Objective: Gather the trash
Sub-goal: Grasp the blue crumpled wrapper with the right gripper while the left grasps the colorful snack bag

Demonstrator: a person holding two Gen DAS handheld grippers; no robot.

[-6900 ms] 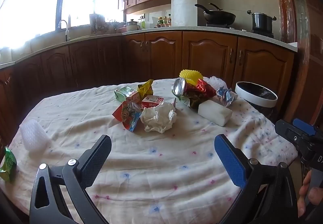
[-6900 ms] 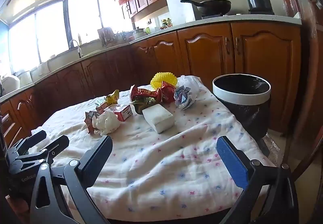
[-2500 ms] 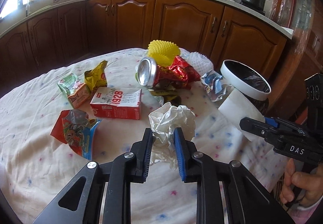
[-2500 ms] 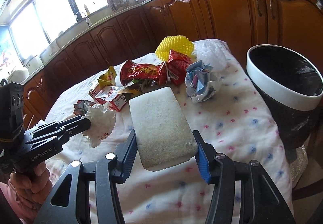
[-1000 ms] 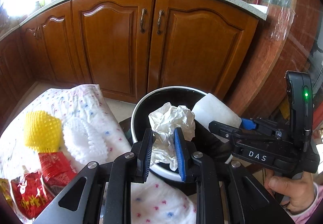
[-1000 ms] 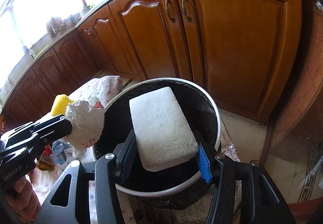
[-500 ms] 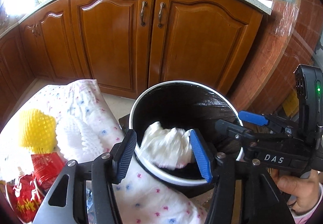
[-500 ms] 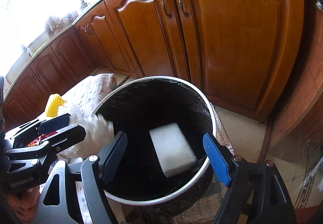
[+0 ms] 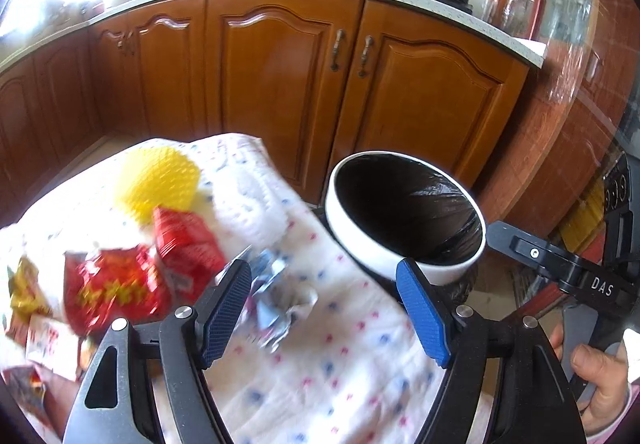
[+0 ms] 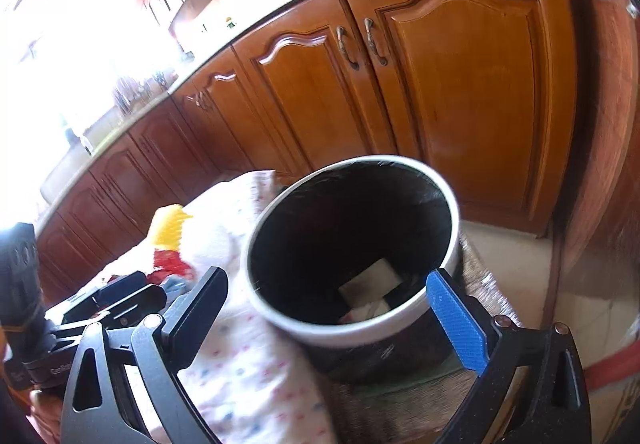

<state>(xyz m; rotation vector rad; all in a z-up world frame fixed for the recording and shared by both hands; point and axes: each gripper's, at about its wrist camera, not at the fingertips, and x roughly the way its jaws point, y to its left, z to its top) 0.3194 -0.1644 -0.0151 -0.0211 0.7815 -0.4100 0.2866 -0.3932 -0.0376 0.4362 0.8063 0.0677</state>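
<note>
My left gripper [image 9: 324, 308] hangs over the table's right end, its jaws opening with nothing held; a crumpled foil wrapper [image 9: 276, 296] lies on the cloth just beyond its left finger. My right gripper [image 10: 328, 312] hovers at the near rim of the white bin [image 10: 340, 336], its jaws also opening and empty. At the bottom of the bin's black liner lie a white foam block [image 10: 372, 280] and crumpled paper [image 10: 368, 310]. Red wrappers [image 9: 120, 292], a yellow foam net [image 9: 156, 180] and a white foam net [image 9: 256, 200] sit on the table. The bin [image 9: 360, 244] stands right of the table.
Wooden cabinets [image 9: 280, 84] run behind the table and bin, close to both. The floral tablecloth [image 9: 340, 364] hangs over the table's edge against the bin. A hand [image 9: 596, 376] holds the right gripper's handle [image 9: 560, 268]. The left gripper's body [image 10: 116, 300] sits over the cloth.
Both grippers have opened wider; the paper and the foam block have dropped into the bin. The left gripper has swung left toward the table trash. The right gripper has drawn back slightly.
</note>
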